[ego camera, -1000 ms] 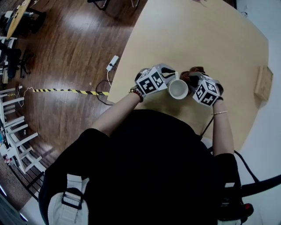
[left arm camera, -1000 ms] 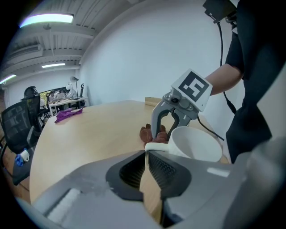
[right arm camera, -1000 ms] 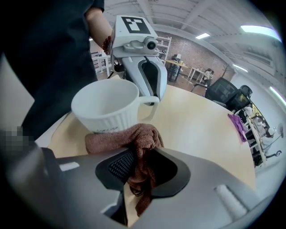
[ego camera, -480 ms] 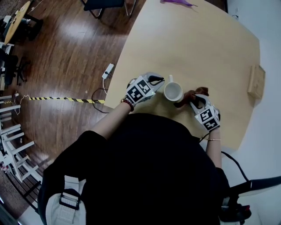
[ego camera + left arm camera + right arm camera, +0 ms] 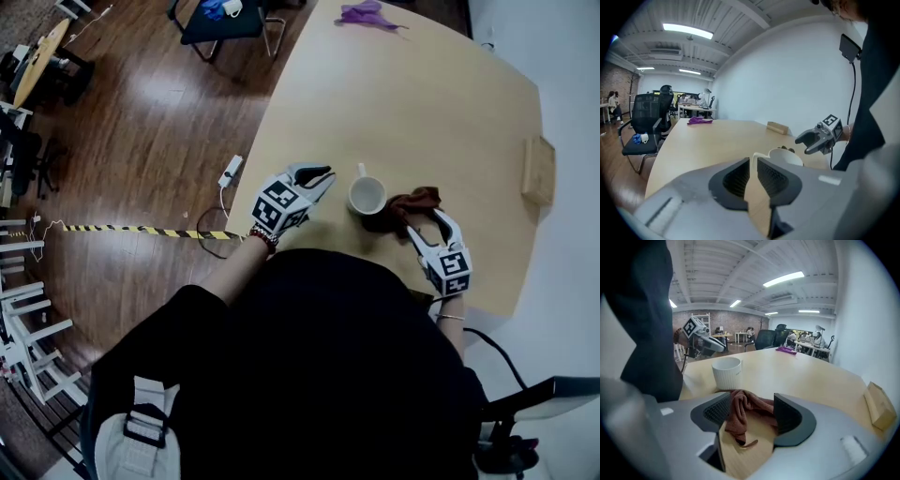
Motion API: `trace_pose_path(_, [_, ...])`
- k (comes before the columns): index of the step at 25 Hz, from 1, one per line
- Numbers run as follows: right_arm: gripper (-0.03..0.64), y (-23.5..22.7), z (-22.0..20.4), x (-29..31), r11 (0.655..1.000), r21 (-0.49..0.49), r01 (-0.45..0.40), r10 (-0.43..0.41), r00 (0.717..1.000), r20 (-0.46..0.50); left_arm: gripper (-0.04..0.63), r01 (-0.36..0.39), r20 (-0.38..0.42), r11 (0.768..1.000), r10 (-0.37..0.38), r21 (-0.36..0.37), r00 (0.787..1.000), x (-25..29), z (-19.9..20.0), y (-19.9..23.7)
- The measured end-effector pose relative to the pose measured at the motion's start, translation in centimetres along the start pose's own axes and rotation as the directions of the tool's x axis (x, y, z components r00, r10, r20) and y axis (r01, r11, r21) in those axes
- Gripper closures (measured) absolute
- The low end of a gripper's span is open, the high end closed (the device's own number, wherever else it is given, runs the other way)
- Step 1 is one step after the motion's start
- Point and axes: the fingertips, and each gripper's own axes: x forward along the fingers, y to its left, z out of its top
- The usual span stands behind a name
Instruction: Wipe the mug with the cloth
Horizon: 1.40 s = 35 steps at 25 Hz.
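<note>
A white mug (image 5: 367, 196) stands upright on the pale wooden table (image 5: 422, 103), its handle toward the far side. A rust-brown cloth (image 5: 410, 204) lies crumpled on the table, against the mug's right side. My right gripper (image 5: 429, 225) sits just behind the cloth. Its jaws have just been opening, and the cloth (image 5: 745, 413) lies loose between them in the right gripper view. My left gripper (image 5: 319, 175) is to the left of the mug and apart from it. In the left gripper view its jaws stand a narrow gap apart with nothing between them, and the mug (image 5: 787, 156) shows beyond.
A small wooden block (image 5: 537, 169) lies near the table's right edge. A purple cloth (image 5: 366, 13) is at the far end. An office chair (image 5: 225, 19) and a power strip (image 5: 230, 171) are on the floor to the left.
Both grippers drew back from the mug toward me. The left let go of the mug. The right opened and let go of the cloth, which now lies on the table beside the mug.
</note>
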Motion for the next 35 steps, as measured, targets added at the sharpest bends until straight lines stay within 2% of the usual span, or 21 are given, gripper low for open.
trace_pose_path(4, [0.307,0.9,3.8,-1.7,0.997,0.081,0.014,-0.028,0.982,0.184,0.528,0.035,0.122,0.998,-0.029,-0.045,0.992,-1.1,3.4,-1.5])
trace_pose_path(7, [0.307,1.2,7.1,-3.3,0.983,0.186,0.002,-0.068,0.936,0.346,0.523,0.053,0.2,0.998,-0.047,-0.025,0.979,-1.8,5.5,-2.8])
trace_pose_path(9, [0.307,1.0,8.5,-3.9,0.973,0.231,0.007,-0.102,0.911,0.4,0.523,0.05,0.243,0.999,-0.048,-0.003,0.969,-2.3,6.7,-3.4])
trace_pose_path(13, [0.307,1.1,9.4,-4.2,0.973,0.228,0.045,-0.135,0.906,0.401,0.55,0.025,0.286,0.999,-0.035,0.038,0.958,-3.3,7.8,-3.7])
trace_pose_path(16, [0.307,1.5,10.0,-4.3,0.975,0.217,0.049,-0.136,0.902,0.41,0.552,0.019,0.305,0.999,-0.031,0.043,0.952,-3.8,8.1,-3.7])
trace_pose_path(23, [0.307,1.6,11.1,-4.7,0.973,0.227,0.038,-0.139,0.884,0.446,0.548,0.039,0.317,0.997,-0.057,0.064,0.947,-4.0,8.8,-4.5])
trace_pose_path(27, [0.307,1.8,11.6,-4.8,0.978,0.201,0.055,-0.141,0.883,0.447,0.548,0.054,0.343,0.995,-0.079,0.082,0.936,-4.3,9.6,-4.9])
trace_pose_path(31, [0.307,2.3,12.6,-4.5,0.981,0.181,0.065,-0.144,0.871,0.469,0.545,0.065,0.331,0.995,-0.086,0.075,0.94,-4.5,9.0,-5.0])
trace_pose_path(35, [0.307,2.6,12.3,-3.7,0.984,0.153,0.097,-0.157,0.876,0.456,0.545,0.087,0.324,0.992,-0.113,0.095,0.939,-4.4,8.2,-5.7])
